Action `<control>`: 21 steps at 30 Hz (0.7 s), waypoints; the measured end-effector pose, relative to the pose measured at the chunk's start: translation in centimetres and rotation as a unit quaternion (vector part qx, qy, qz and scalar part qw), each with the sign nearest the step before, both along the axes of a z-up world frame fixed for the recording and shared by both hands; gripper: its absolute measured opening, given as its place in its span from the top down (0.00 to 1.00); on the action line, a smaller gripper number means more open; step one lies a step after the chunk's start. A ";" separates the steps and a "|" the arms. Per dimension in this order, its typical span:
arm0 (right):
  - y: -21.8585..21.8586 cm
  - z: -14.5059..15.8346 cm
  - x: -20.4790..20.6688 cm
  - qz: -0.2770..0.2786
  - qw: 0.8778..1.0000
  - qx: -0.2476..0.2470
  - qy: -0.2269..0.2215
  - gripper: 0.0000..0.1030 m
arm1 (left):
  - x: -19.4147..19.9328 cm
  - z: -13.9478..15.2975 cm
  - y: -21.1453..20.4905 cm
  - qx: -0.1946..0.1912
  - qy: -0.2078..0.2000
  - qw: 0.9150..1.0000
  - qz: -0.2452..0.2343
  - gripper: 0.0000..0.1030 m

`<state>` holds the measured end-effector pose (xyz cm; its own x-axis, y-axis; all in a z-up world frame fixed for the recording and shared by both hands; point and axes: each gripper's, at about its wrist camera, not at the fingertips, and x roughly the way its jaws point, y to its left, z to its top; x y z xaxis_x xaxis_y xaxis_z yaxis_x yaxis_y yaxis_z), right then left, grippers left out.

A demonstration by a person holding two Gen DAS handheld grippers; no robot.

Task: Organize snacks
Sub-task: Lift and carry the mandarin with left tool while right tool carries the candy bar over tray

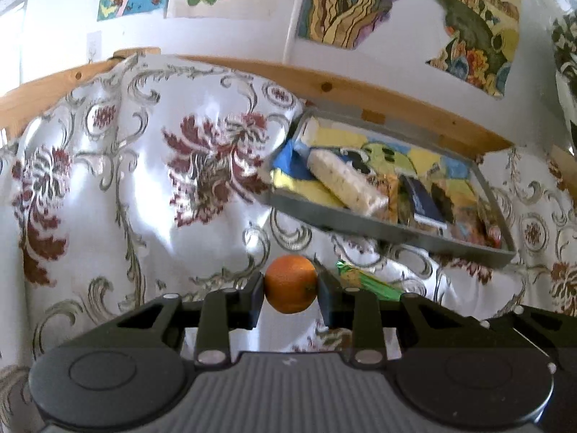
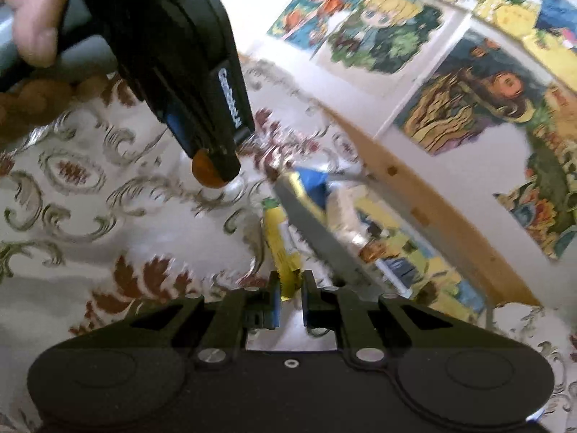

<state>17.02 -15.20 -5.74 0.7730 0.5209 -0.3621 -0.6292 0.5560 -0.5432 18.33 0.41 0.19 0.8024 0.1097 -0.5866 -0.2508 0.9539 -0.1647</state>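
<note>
In the left wrist view, the floral-clothed worktop (image 1: 108, 166) fills the left of the frame. At lower centre an orange fruit (image 1: 291, 284) is pinched between the two fingers of the left claw (image 1: 290, 294). Just right of it a yellow-and-green wrapped snack (image 1: 364, 278) lies on the cloth. To the upper right sits the grey tray (image 1: 360, 225), already carrying a pale bar (image 1: 346, 182) and several other packets (too blurred to name).

In the right wrist view, a hand (image 2: 30, 18) at upper left grips the left tool, with the fruit showing at its tip. At lower centre the right claw (image 2: 289, 290) is narrowed around the near end of the wrapped snack, though whether the pads actually press it cannot be told. The tray's near wall runs just to the right.

The step in hand is judged to be carrying: the fruit is to be brought rightward over the tray rim and released in a free spot, and the wrapped snack lifted in after.
</note>
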 end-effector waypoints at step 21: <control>-2.2 3.2 2.1 -0.067 0.987 0.126 -0.079 0.90 | 5.8 4.5 -0.9 0.020 -0.046 0.999 -0.010 0.66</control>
